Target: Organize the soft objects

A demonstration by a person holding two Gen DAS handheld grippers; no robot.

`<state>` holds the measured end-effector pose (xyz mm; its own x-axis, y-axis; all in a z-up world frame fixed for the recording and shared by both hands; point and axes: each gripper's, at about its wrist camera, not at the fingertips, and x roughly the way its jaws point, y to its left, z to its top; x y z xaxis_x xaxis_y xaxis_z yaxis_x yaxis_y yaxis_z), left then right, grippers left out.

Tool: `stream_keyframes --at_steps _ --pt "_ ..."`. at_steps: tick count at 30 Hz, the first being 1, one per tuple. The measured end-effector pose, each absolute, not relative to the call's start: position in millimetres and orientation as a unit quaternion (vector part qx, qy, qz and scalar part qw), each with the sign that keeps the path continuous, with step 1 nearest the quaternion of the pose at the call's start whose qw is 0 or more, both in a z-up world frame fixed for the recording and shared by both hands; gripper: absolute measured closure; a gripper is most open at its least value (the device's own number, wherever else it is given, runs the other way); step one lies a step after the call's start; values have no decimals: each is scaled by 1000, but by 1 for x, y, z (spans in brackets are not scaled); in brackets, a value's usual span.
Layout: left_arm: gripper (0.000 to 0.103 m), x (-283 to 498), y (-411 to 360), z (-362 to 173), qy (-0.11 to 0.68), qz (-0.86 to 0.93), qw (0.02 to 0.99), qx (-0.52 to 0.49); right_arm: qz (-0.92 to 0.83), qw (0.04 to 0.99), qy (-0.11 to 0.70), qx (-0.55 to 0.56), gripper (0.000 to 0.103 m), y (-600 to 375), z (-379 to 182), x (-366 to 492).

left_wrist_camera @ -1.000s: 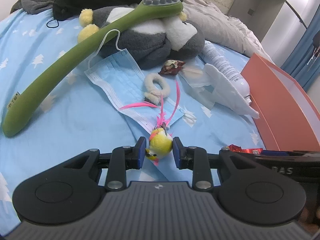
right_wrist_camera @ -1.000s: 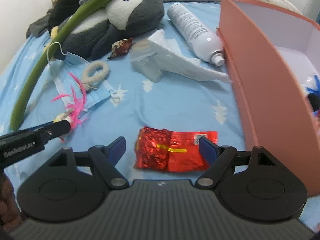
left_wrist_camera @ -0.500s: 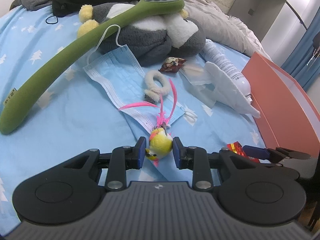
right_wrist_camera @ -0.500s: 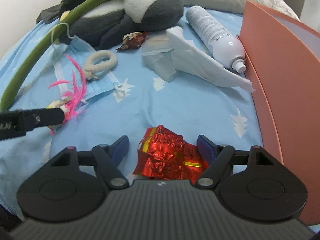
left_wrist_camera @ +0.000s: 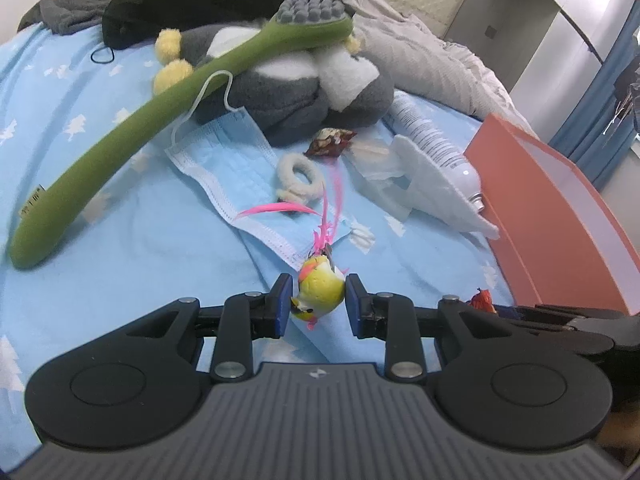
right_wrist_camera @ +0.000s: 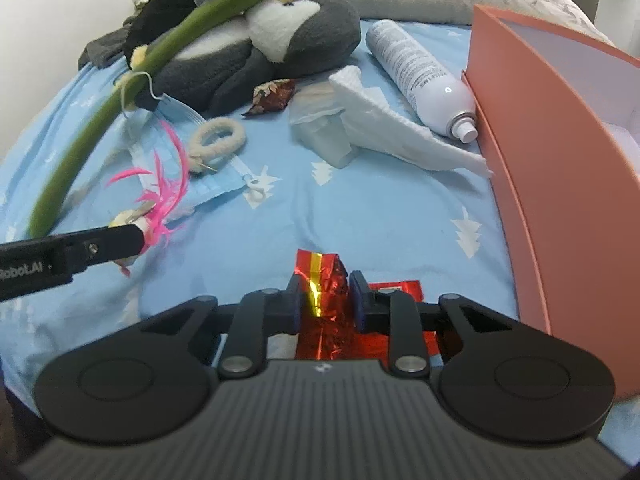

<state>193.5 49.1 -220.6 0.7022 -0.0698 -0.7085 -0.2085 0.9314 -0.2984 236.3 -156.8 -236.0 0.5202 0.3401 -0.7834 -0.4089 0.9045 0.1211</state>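
My left gripper (left_wrist_camera: 314,300) is shut on a small yellow bird toy (left_wrist_camera: 320,294), whose pink feathers (left_wrist_camera: 334,204) trail over a blue face mask (left_wrist_camera: 232,164). In the right wrist view the same toy (right_wrist_camera: 124,222) shows at the tip of the left fingers (right_wrist_camera: 120,242). My right gripper (right_wrist_camera: 325,296) is closing on a red foil wrapper (right_wrist_camera: 320,276). The wrapper stands crumpled up between the pads, which press on both its sides. Both grippers hover low over the blue bedsheet (right_wrist_camera: 380,220), the right one beside the orange box (right_wrist_camera: 540,160).
A grey penguin plush (right_wrist_camera: 260,48) lies at the back under a long green plush brush (left_wrist_camera: 160,120). Near it are a cream hair tie (right_wrist_camera: 218,140), a dark snack wrapper (right_wrist_camera: 274,96), white tissue (right_wrist_camera: 392,132) and a white spray can (right_wrist_camera: 416,68) against the box.
The right jaws have gone from wide apart to pinched on the red wrapper, which has bunched up from lying flat. The left gripper still holds the bird toy in place.
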Motion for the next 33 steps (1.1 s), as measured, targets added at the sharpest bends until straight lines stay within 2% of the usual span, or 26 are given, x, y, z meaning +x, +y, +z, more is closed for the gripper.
stream_keyframes --at_steps 18,33 --pt "70 161 15 -132 331 3 928 -169 220 898 379 34 79 -193 -147 199" --pt "70 187 -39 -49 266 -58 951 -145 199 929 301 75 79 -251 -68 216"
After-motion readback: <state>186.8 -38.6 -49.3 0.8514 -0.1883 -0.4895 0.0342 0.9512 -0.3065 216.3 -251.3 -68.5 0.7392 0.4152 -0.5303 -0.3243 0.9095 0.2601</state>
